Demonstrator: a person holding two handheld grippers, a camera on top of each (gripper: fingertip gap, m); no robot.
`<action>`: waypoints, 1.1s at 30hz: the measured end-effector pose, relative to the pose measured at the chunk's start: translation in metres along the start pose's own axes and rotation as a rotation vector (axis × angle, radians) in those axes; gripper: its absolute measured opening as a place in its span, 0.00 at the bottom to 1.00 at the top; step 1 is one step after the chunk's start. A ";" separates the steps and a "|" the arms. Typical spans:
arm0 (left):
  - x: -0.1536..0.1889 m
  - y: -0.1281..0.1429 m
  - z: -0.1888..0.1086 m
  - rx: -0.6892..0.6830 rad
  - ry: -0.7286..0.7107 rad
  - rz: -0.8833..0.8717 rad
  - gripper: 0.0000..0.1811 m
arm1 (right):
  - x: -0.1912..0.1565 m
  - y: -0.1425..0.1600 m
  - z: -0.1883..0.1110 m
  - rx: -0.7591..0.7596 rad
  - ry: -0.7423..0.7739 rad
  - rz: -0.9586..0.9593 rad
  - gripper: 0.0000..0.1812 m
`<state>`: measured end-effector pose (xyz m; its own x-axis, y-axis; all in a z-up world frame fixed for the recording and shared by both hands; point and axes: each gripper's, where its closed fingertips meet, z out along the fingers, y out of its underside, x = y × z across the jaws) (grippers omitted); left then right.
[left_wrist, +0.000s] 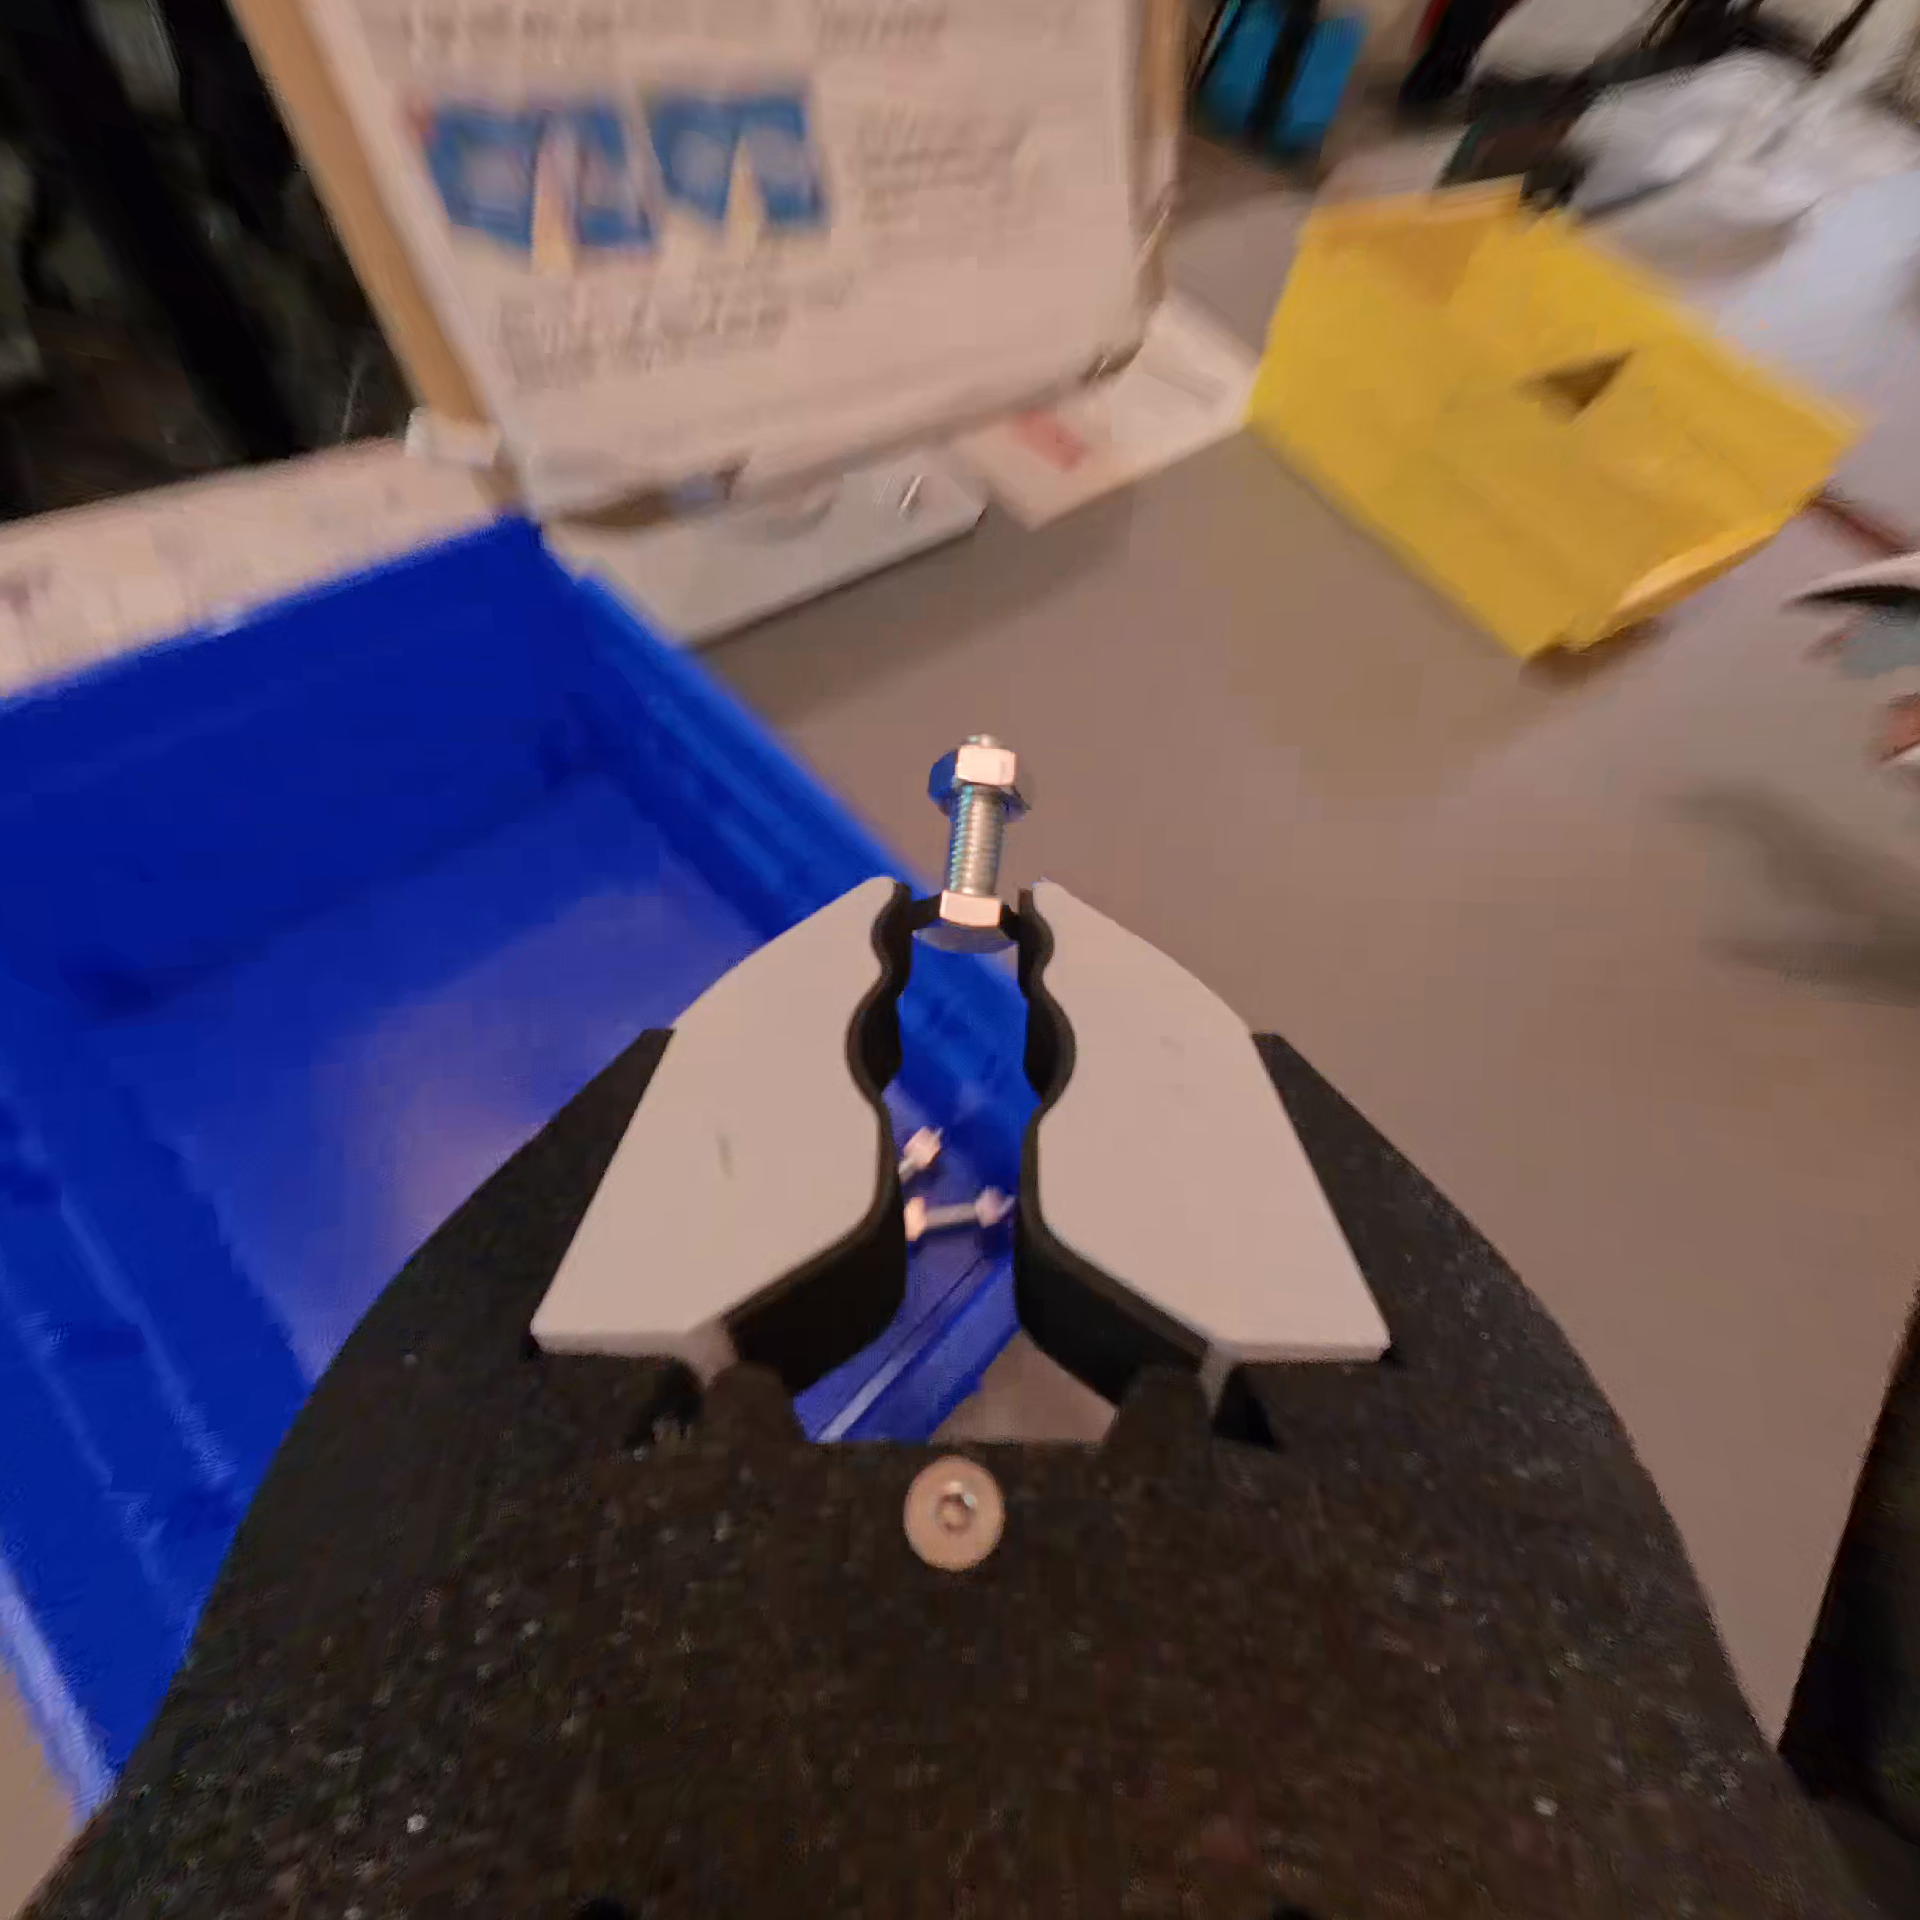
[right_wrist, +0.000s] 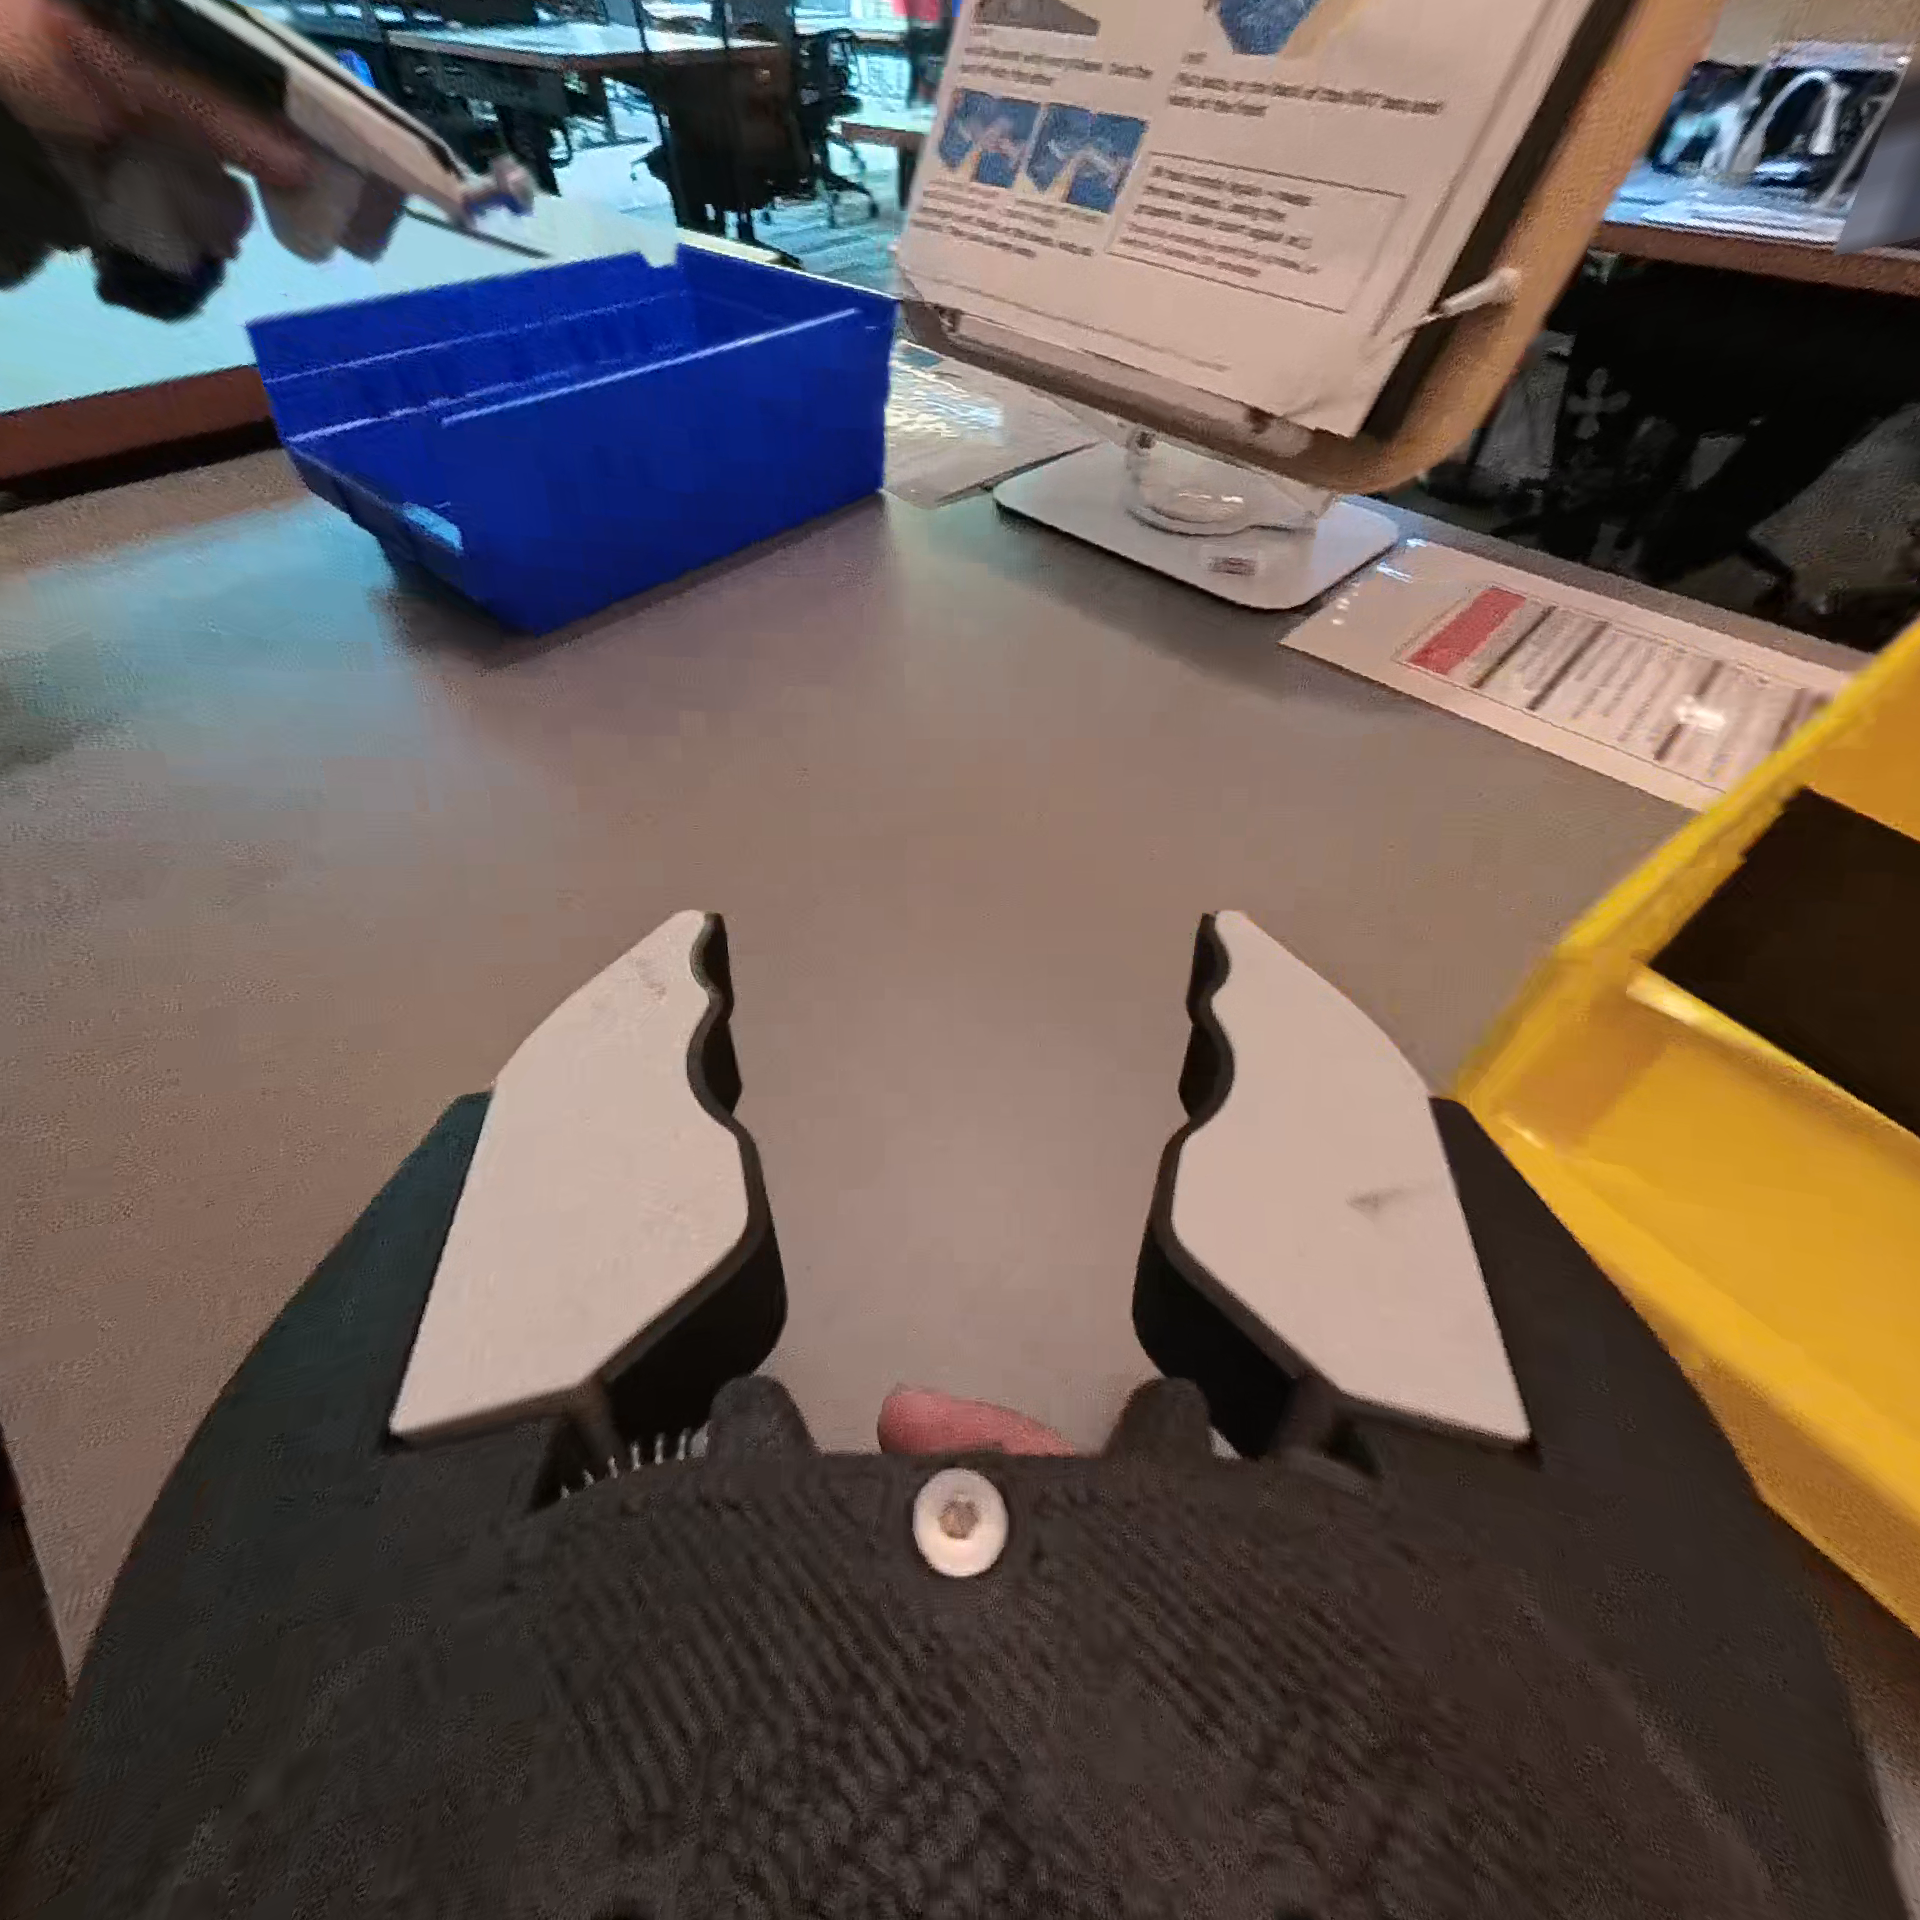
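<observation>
My left gripper (left_wrist: 971, 914) is shut on the head of a silver bolt (left_wrist: 975, 842) that carries a nut and a blue washer at its far end. It holds the bolt in the air over the right edge of a blue bin (left_wrist: 343, 883). A few more bolts (left_wrist: 940, 1195) lie in the bin below the fingers. In the right wrist view, the left gripper (right_wrist: 488, 197) with its bolt shows far off, above the blue bin (right_wrist: 623, 436). My right gripper (right_wrist: 961, 935) is open and empty, low over the grey table (right_wrist: 883, 748), beside a yellow bin (right_wrist: 1714, 1143).
A yellow bin (left_wrist: 1527, 416) sits at the far right of the table. A board with printed sheets (right_wrist: 1247, 187) leans on a white stand (right_wrist: 1205, 530) behind the bins. A laminated sheet (right_wrist: 1579, 675) lies flat near the yellow bin. Desks and chairs stand beyond.
</observation>
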<state>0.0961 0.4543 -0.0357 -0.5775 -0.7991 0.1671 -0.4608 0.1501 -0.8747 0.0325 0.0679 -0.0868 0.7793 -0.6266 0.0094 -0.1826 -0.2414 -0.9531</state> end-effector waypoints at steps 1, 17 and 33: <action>0.014 -0.012 -0.005 0.079 0.036 0.009 0.10 | -0.010 -0.004 0.010 0.009 -0.034 -0.003 0.46; 0.245 -0.001 0.067 0.387 0.698 0.065 0.10 | -0.119 -0.100 0.074 0.368 -0.593 0.113 0.20; 0.253 0.025 0.103 0.188 0.444 0.366 0.11 | -0.107 -0.082 0.071 0.310 -0.509 -0.013 0.10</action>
<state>0.0082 0.1961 -0.0624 -0.9207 -0.3896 -0.0213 -0.0756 0.2318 -0.9698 0.0070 0.2073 -0.0313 0.9836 -0.1730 -0.0515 -0.0473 0.0285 -0.9985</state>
